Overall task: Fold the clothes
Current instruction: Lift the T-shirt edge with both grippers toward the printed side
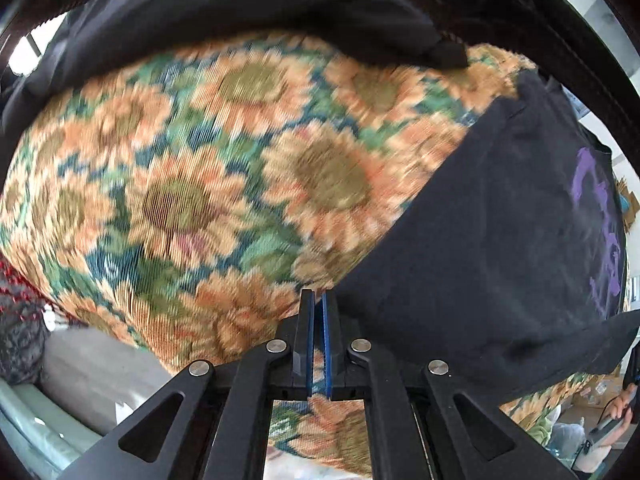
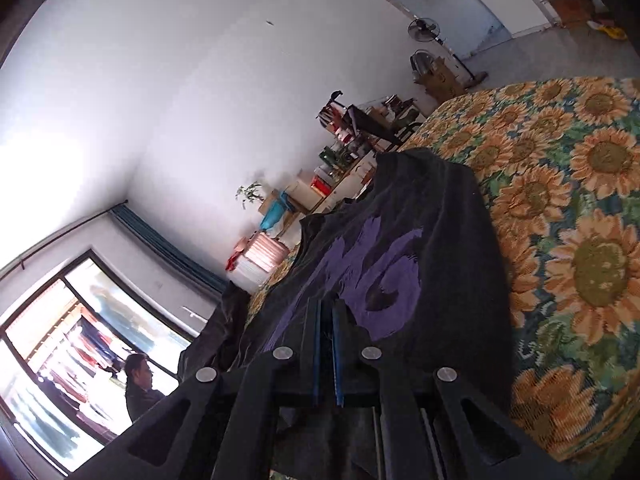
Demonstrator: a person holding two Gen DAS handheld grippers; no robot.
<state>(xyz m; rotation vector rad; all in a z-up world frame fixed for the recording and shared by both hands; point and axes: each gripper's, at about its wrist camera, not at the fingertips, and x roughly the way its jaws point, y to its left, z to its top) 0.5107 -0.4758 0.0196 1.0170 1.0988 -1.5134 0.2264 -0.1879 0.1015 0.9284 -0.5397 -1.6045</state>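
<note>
The right gripper (image 2: 326, 308) has its fingers pinched, seemingly on the black T-shirt (image 2: 400, 240) lifted over the sunflower bedspread (image 2: 580, 200), while the left gripper (image 1: 318, 300) is closed empty, so the unsupported side could sag and skew the fold.

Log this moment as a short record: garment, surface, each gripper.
garment: black T-shirt with a purple print, partly lifted off the bed
surface: sunflower-patterned bedspread
left gripper: jaws closed, nothing visible between them, above the bedspread beside the shirt's edge
right gripper: jaws closed, black fabric appears pinched between them
other clothing: dark garment along the far edge of the bed
</note>
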